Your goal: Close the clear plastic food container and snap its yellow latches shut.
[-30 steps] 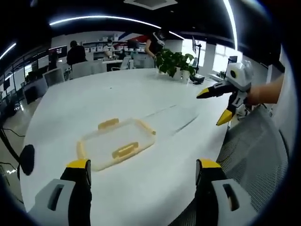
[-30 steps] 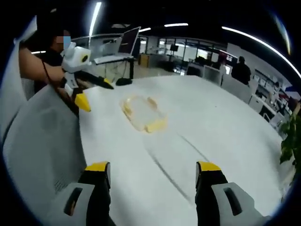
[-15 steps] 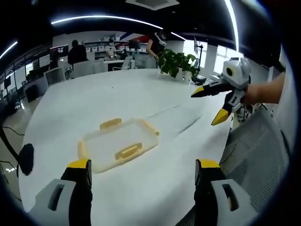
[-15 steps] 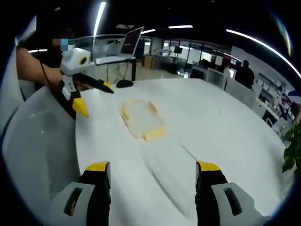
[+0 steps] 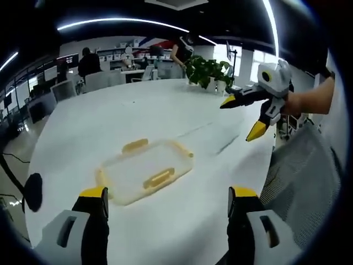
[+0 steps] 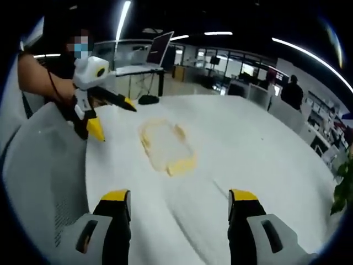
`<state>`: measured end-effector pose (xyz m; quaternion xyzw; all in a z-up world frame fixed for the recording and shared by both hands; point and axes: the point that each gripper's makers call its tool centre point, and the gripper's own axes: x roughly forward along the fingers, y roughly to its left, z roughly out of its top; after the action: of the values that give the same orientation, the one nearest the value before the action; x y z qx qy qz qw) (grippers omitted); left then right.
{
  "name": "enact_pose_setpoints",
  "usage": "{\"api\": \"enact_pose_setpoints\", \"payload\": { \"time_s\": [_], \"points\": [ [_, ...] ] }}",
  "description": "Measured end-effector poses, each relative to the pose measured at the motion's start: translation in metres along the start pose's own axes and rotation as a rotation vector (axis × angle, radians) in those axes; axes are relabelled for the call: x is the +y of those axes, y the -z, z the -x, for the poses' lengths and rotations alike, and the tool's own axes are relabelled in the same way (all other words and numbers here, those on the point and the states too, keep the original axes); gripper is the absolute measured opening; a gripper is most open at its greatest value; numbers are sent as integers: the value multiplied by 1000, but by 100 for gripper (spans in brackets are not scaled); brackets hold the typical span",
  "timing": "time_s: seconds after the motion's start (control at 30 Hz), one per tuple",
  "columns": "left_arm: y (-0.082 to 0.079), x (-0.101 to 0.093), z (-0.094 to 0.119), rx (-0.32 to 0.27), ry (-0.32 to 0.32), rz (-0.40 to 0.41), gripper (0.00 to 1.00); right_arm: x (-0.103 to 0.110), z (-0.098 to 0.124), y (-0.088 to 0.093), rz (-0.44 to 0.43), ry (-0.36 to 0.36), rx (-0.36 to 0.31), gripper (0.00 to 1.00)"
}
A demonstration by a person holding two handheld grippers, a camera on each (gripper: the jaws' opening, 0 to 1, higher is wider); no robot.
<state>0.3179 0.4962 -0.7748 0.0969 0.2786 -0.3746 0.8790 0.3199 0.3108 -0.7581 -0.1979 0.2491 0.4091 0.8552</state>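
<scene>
Both grippers (image 5: 165,207) (image 6: 179,207) open, above table (image 5: 99,127) w/ container (image 5: 144,171).

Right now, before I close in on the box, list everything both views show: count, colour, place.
food container: one, clear, on the table ahead of the left gripper.
latches: yellow, on the container's sides; at least three seen.
table: one, white, large.
potted plant: one, green, far table edge.
mesh chair: one, grey, beside the table.
people: several, in the office behind.
left gripper: yellow-tipped, open, empty.
right gripper: yellow-tipped, open, empty.
</scene>
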Motion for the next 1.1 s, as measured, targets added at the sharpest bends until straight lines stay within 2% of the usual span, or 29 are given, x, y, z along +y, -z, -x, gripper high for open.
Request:
{"api": "enact_pose_setpoints", "payload": {
  "time_s": [0.33,0.6,1.1],
  "points": [
    [-3,13,-3,-11,-7,14,89,-5,-11,-11,33,-18,2,71],
    [2,20,-4,9,-14,0,88,-5,-17,-17,36,-34,0,71],
    [-3,40,-13,40,-8,-44,87,-13,-35,-33,95,-73,15,71]
  ]
}}
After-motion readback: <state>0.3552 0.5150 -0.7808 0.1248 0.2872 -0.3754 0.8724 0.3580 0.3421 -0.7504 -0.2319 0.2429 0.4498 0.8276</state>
